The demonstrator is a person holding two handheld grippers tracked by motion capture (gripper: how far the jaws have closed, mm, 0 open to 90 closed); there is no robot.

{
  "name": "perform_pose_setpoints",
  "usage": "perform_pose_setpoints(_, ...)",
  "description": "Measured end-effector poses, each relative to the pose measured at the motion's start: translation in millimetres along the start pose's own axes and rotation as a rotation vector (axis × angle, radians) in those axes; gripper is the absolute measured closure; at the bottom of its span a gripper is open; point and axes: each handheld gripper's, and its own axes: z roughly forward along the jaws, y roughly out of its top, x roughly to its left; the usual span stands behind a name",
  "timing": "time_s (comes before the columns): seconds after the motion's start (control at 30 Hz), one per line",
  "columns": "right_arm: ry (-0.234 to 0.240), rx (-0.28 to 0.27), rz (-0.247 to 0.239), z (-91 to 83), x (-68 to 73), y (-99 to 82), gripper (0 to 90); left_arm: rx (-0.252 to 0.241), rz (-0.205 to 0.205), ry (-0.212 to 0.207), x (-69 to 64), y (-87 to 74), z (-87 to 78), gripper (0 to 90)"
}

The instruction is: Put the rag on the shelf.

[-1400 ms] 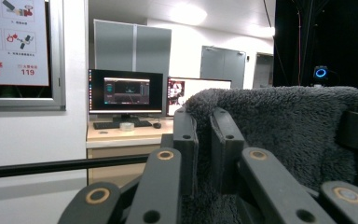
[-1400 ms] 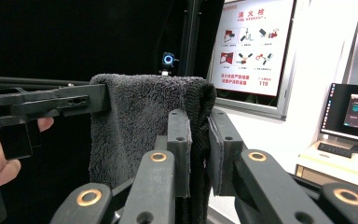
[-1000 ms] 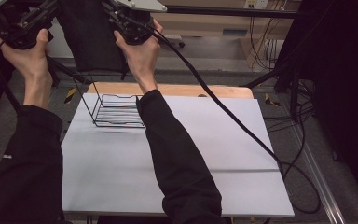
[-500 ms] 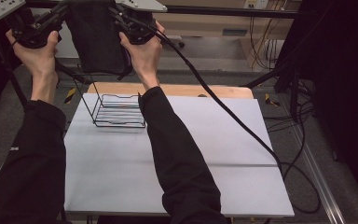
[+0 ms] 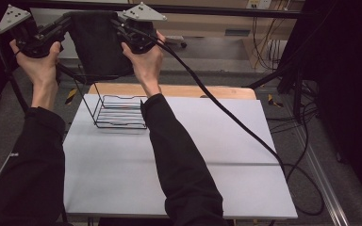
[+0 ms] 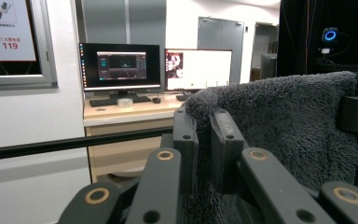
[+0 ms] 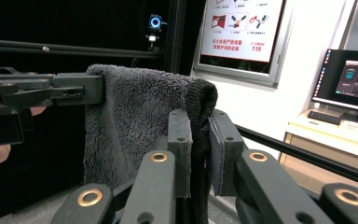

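White sheeting covers the table (image 5: 179, 174), with a strip of bare wood along its far edge and grey floor around it. Near the far left corner stands a black wire rack (image 5: 120, 113), nothing in it.

Both of the person's forearms, in black sleeves, reach up and forward well above the far edge. The left hand (image 5: 40, 63) holds the left gripper (image 5: 68, 21) and the right hand (image 5: 146, 61) holds the right gripper (image 5: 118, 23), and between them hangs a dark grey towel (image 5: 96, 44), stretched flat by its two top corners, high over the rack and clear of it.

In the left gripper view the two black jaws are clamped on one top corner of the fluffy towel (image 6: 289, 126), cloth bunching up between the pads (the other gripper's jaw shows at the right edge, biting the far corner). In the right gripper view the jaws are likewise closed on the opposite corner of the towel (image 7: 135, 121), its hem folded over between them.

Behind, a desk (image 6: 130, 112) carries two lit monitors (image 6: 120, 67) and a keyboard, and a framed poster (image 7: 244, 32) hangs on the white wall.

A black cable (image 5: 226, 117) trails from the right gripper across the table to its right edge.
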Motion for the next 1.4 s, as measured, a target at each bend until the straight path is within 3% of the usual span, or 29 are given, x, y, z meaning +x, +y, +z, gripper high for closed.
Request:
perform_pose_setpoints(0.23,-0.003,0.058,-0.027,2.7,6.8,-9.7,80.9,0.042,0.007,0.006,3.2,-13.4,-2.4,82.0)
perform_pose_setpoints(0.6,0.011,0.086,0.005,-0.7,4.7,-30.1,80.8,0.075,0.006,-0.031,2.2,-32.3,-6.3,82.0)
perform_pose_setpoints(0.77,0.026,0.082,0.023,-4.3,4.5,-40.6,80.8,0.078,0.015,-0.042,1.1,-38.3,-11.1,82.0)
perform_pose_setpoints(1.27,0.057,0.077,-0.038,-13.3,20.3,-50.1,80.6,0.066,0.020,-0.063,2.5,-50.3,-30.5,82.0)
perform_pose_setpoints(1.4,0.064,0.075,-0.022,-16.3,20.5,-54.4,80.6,0.071,0.039,-0.072,-0.3,-52.0,-33.6,82.0)
